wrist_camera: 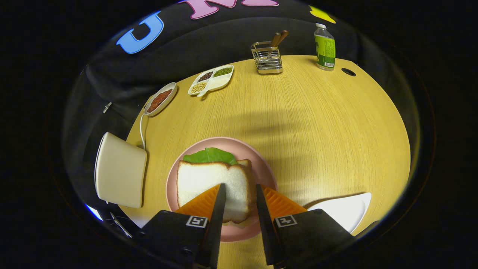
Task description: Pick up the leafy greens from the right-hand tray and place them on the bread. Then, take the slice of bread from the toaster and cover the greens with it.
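gripper (239,194) low over bread (209,186), seemingly gripping

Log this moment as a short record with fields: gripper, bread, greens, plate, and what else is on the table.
gripper: gripper holds the bread slice, fingers on either side of it
bread: slice of bread lies over the greens, above the plate
greens: leafy greens peek out beyond the slice
plate: pink plate just ahead of the fingers
toaster: toaster left of the plate
tray: white tray right of the plate
far side: bottle, utensil rack, divided dish
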